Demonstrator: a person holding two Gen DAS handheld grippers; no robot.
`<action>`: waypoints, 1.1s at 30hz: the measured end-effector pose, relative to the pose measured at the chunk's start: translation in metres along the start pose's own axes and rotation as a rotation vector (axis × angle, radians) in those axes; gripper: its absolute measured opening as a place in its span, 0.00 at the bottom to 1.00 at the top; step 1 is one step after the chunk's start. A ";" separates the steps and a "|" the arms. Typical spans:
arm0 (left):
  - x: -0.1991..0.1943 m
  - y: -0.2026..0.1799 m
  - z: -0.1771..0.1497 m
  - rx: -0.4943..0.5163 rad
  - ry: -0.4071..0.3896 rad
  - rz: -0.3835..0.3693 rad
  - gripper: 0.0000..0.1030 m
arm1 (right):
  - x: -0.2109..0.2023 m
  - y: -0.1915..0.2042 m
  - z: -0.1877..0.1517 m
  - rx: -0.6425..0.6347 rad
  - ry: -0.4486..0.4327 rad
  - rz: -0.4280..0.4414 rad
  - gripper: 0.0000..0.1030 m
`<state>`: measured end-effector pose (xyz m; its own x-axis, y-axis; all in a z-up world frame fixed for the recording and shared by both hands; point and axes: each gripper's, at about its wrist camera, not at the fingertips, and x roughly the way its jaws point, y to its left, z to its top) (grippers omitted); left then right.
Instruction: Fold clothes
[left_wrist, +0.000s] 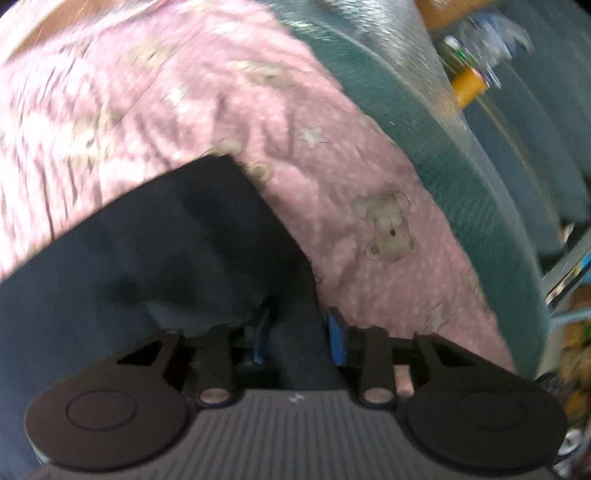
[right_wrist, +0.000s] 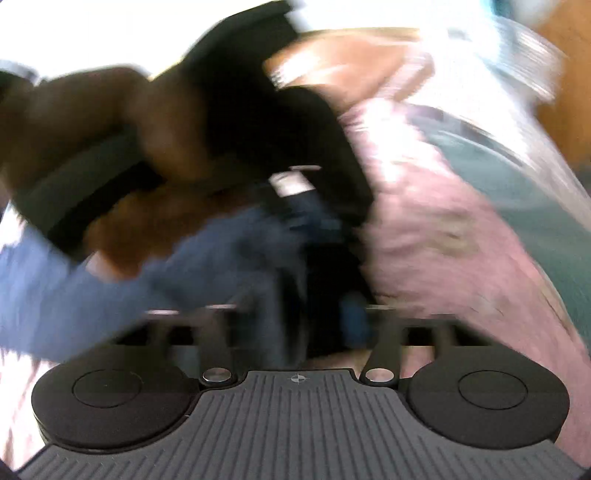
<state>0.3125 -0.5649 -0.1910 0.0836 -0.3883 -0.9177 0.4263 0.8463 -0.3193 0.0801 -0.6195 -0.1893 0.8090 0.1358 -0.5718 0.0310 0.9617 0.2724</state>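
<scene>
A dark navy garment (left_wrist: 166, 240) lies on a pink sheet (left_wrist: 369, 166) printed with teddy bears. In the left wrist view my left gripper (left_wrist: 298, 338) points down at the garment's right edge. A fold of the navy cloth fills the narrow gap between its blue pads (left_wrist: 337, 341). The right wrist view is badly blurred. There the garment (right_wrist: 110, 295) shows as blue, and my right gripper (right_wrist: 295, 321) has its fingers wide apart with cloth bunched loosely between them. A person's hand (right_wrist: 110, 110) holds the black left gripper (right_wrist: 258, 110) just above the cloth.
A teal padded edge (left_wrist: 424, 129) borders the pink sheet on the right, also seen as the teal edge (right_wrist: 517, 177). Beyond it lie a yellow-orange object (left_wrist: 469, 85) and blurred clutter (left_wrist: 576, 350) on the floor. A brown surface (right_wrist: 569, 92) stands far right.
</scene>
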 end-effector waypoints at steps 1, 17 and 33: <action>0.000 0.002 0.000 -0.008 -0.003 -0.003 0.35 | 0.001 -0.012 0.001 0.088 -0.006 0.004 0.65; -0.013 0.013 -0.007 -0.095 -0.043 0.005 0.45 | 0.028 -0.066 0.004 0.414 0.114 0.092 0.35; -0.028 0.007 -0.006 -0.045 -0.039 0.006 0.62 | 0.001 0.007 0.028 0.025 0.075 -0.007 0.00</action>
<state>0.3078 -0.5457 -0.1686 0.1216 -0.3968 -0.9098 0.3848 0.8638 -0.3252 0.0975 -0.6193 -0.1662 0.7628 0.1478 -0.6295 0.0518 0.9564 0.2874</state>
